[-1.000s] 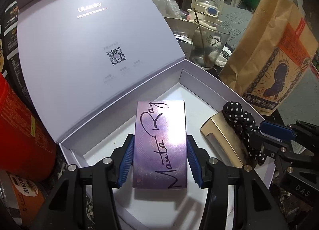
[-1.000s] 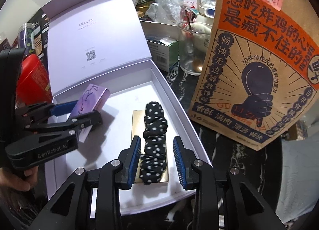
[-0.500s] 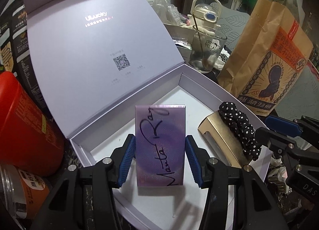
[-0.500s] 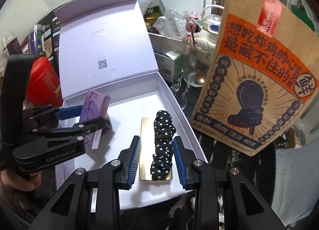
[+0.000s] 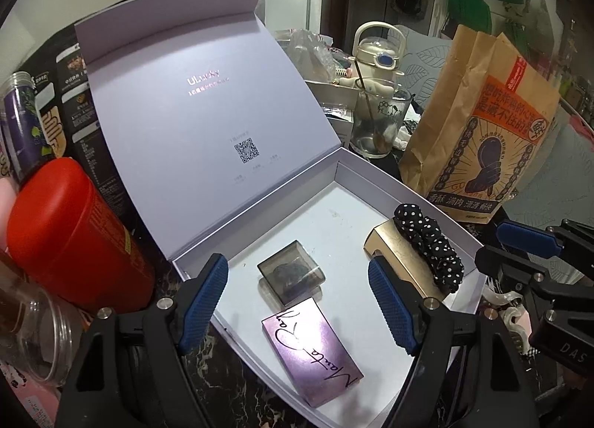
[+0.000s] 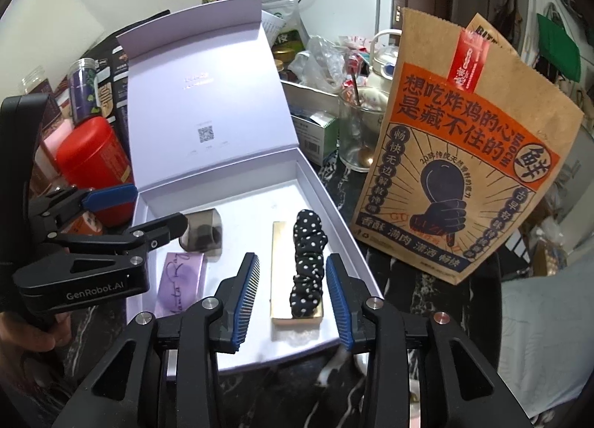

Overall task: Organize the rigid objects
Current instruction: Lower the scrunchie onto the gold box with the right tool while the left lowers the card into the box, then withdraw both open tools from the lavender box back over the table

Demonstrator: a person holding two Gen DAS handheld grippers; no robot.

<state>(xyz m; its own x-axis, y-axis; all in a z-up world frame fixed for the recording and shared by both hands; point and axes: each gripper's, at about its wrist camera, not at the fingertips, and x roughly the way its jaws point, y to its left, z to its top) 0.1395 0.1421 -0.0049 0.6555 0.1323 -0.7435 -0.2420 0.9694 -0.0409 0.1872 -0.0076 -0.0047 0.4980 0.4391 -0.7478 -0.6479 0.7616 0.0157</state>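
An open white gift box (image 5: 375, 175) (image 6: 334, 205) lies on the dark marble table with its lid up. Inside lie a purple card box with black script (image 5: 312, 348) (image 6: 182, 285), a small smoky clear cube (image 5: 291, 277) (image 6: 202, 229), and a gold bar box (image 5: 404, 260) (image 6: 282, 279) with a black polka-dot scrunchie (image 5: 430, 236) (image 6: 308, 257) on it. My left gripper (image 5: 297, 301) (image 6: 148, 208) is open and empty above the purple box. My right gripper (image 6: 293, 294) (image 5: 519, 242) is open and empty, hovering over the scrunchie's near end.
A red canister (image 5: 70, 234) (image 6: 92, 168) stands left of the box, with a clear jar (image 5: 29, 335) beside it. A brown paper bag (image 5: 482, 138) (image 6: 464, 175) stands at the right. A glass with a spoon (image 5: 375, 123) (image 6: 356, 130) and clutter sit behind.
My left gripper opened and let go of the purple box, which now lies flat in the box. Both grippers pulled back and up. The smoky cube came into view.
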